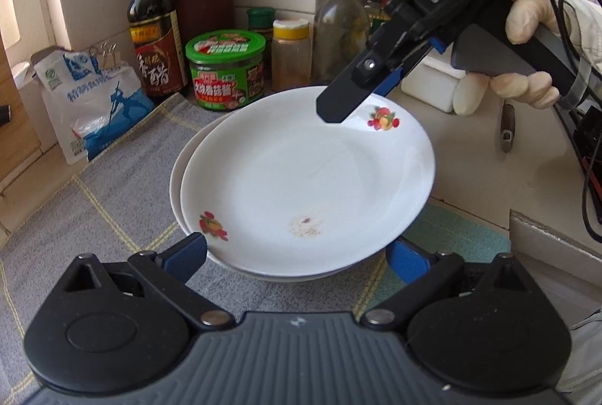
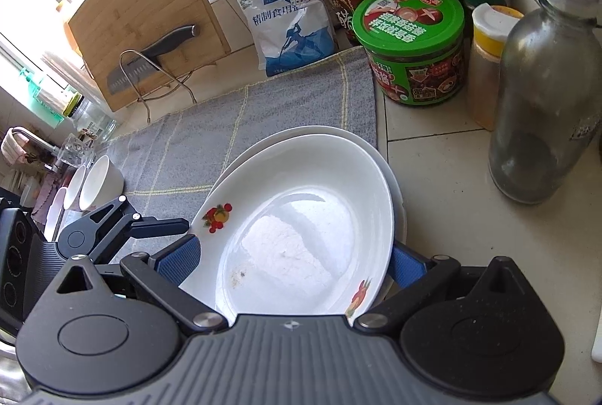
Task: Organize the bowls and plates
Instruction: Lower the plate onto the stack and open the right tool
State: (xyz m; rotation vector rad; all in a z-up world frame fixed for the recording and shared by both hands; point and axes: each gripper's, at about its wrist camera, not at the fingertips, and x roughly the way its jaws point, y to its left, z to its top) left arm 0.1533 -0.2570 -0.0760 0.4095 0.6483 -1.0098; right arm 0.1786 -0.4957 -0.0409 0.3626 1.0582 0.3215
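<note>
Left wrist view, top plate [image 1: 308, 179] between wide-spread left gripper [image 1: 297, 256] fingers

I see a white plate [image 1: 308, 179] with red-orange fruit motifs, on a grey cloth [image 1: 94, 209] lined in yellow, near a green-lidded jar [image 1: 225, 74].

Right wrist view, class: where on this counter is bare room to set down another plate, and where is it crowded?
Free: the grey cloth between the stacked plates, salt bag and cutting board. Crowded: the back corner, with the green-lidded jar, spice shaker and glass bottle.
</note>
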